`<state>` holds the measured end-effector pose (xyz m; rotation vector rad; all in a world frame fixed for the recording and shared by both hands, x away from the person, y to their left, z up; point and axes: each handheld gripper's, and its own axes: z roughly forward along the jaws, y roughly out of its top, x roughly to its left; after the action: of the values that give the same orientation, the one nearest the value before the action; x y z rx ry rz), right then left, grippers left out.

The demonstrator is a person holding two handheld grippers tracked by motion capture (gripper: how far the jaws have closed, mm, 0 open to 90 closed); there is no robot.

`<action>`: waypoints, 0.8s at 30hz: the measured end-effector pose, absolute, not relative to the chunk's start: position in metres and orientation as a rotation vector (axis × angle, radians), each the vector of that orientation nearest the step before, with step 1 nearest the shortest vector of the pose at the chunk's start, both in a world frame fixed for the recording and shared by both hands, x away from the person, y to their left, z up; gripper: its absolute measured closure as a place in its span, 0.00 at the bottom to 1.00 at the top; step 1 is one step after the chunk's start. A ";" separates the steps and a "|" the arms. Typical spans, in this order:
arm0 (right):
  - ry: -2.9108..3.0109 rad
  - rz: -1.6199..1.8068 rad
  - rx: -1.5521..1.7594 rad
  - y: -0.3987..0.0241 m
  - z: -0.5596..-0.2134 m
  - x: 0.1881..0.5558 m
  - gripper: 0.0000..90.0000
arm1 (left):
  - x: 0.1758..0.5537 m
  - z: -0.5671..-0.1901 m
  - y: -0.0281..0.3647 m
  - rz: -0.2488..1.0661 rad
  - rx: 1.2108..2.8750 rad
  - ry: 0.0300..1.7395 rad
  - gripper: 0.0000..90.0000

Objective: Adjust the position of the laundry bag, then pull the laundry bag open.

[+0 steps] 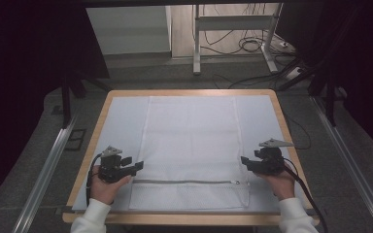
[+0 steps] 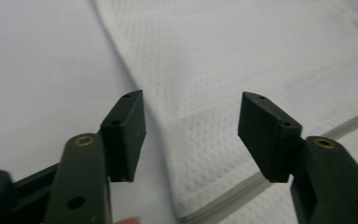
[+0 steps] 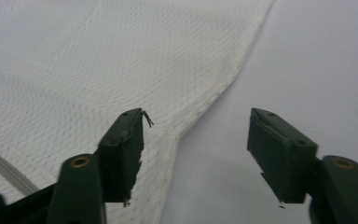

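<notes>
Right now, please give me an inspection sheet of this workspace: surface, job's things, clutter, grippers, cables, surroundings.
Surface: wooden-edged table covered by a pale mat.
Job's things: white mesh bag lying flat, its zipper running across near the front edge.
Clutter: nothing seen.
Grippers: left gripper open at the bag's left edge; right gripper open at its right edge; nothing between the jaws.
Cables: one trails from each gripper; more lie on the floor behind.
Surroundings: metal desk frame, floor rails.
</notes>
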<state>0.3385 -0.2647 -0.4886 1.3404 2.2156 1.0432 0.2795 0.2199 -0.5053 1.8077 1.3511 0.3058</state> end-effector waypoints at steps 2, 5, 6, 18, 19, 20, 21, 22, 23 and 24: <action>2.197 1.083 1.353 -0.269 -0.487 0.337 0.33 | 0.277 -0.499 0.217 0.319 1.802 1.333 0.41; 2.196 1.085 1.352 -0.271 -0.485 0.335 0.30 | 0.274 -0.490 0.211 0.336 1.800 1.319 0.37; 2.198 1.079 1.354 -0.271 -0.485 0.334 0.29 | 0.274 -0.488 0.209 0.338 1.805 1.309 0.37; 2.176 1.078 1.358 -0.272 -0.482 0.330 0.29 | 0.269 -0.479 0.184 0.323 1.847 1.273 0.36; 2.176 1.078 1.358 -0.272 -0.482 0.330 0.29 | 0.269 -0.479 0.184 0.323 1.847 1.273 0.36; 2.181 1.077 1.356 -0.272 -0.482 0.329 0.29 | 0.268 -0.478 0.178 0.315 1.862 1.258 0.36; 2.181 1.077 1.356 -0.272 -0.482 0.329 0.29 | 0.268 -0.478 0.178 0.315 1.862 1.258 0.36; 2.191 1.080 1.347 -0.271 -0.482 0.328 0.29 | 0.268 -0.478 0.171 0.301 1.870 1.245 0.36; 2.193 1.084 1.345 -0.271 -0.482 0.328 0.29 | 0.267 -0.478 0.168 0.296 1.877 1.240 0.36; 2.198 1.087 1.342 -0.270 -0.482 0.328 0.29 | 0.267 -0.479 0.165 0.291 1.885 1.234 0.36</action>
<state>0.3277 -0.2703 -0.4820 1.3418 2.1984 1.0871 0.2669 0.1649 -0.4787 1.8851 1.2337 0.2913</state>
